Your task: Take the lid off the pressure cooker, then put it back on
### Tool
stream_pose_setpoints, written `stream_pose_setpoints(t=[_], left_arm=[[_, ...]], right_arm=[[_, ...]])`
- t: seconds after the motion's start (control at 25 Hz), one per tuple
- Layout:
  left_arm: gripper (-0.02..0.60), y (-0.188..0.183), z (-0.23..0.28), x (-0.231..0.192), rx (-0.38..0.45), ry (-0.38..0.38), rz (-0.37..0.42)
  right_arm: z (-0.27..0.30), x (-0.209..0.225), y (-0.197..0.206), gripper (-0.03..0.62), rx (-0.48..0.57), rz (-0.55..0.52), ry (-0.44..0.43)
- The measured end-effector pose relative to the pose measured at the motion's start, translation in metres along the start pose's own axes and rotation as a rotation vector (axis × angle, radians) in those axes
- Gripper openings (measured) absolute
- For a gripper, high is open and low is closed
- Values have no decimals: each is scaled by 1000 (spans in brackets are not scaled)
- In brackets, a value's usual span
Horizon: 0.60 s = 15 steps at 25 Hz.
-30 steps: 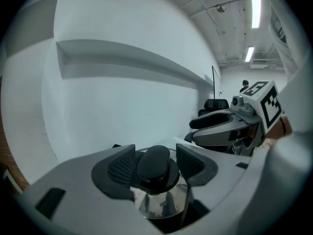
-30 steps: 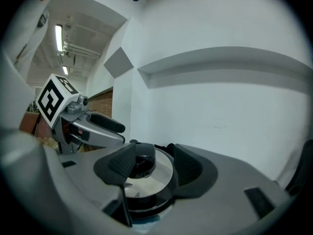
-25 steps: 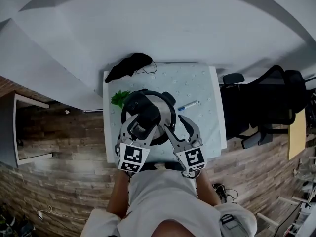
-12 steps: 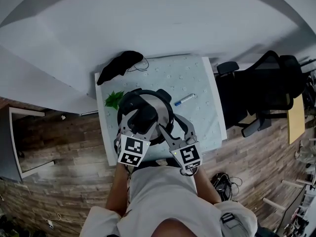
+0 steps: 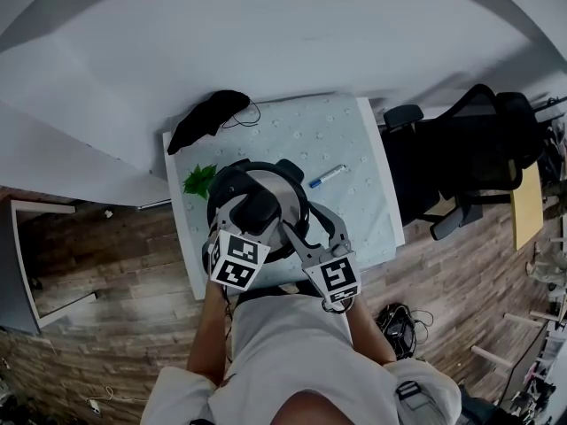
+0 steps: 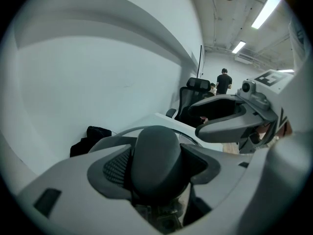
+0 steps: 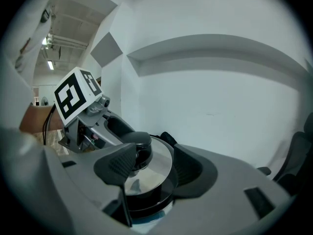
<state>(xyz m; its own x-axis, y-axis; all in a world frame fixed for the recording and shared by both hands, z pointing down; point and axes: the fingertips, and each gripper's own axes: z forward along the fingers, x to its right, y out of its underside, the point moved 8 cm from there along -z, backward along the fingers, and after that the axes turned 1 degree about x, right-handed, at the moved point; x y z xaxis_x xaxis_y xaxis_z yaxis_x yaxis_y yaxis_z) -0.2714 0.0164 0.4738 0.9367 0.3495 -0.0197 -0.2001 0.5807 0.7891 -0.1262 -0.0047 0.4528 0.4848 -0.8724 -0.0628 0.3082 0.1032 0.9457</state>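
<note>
The table carries a pale dotted covering. A black garment lies at its far left corner, with a green leafy sprig nearer along the left edge. A blue-capped marker lies right of centre. Black office chairs stand beside the table's right edge, on a wood-plank floor.

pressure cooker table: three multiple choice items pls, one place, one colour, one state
1. The marker lies A. right of the pressure cooker B. on its lid C. on the floor
2. The leafy sprig is A. red B. green C. yellow
3. The left gripper is A. open B. shut on the lid knob C. out of view
1 A: it lies on the table beside the cooker. 2 B: plainly green. 3 B: its pads press the knob's sides.
</note>
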Motion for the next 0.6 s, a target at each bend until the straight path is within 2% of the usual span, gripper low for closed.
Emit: stream_pose_setpoints(t=[0.2,0.6], left_arm=[[279,0,3,0,-24,29,12],[276,-1,2,-1,-54,69,28]], right_arm=[[1,4,0,242,-3,7,15],[4,3,-4,241,0,5,26]])
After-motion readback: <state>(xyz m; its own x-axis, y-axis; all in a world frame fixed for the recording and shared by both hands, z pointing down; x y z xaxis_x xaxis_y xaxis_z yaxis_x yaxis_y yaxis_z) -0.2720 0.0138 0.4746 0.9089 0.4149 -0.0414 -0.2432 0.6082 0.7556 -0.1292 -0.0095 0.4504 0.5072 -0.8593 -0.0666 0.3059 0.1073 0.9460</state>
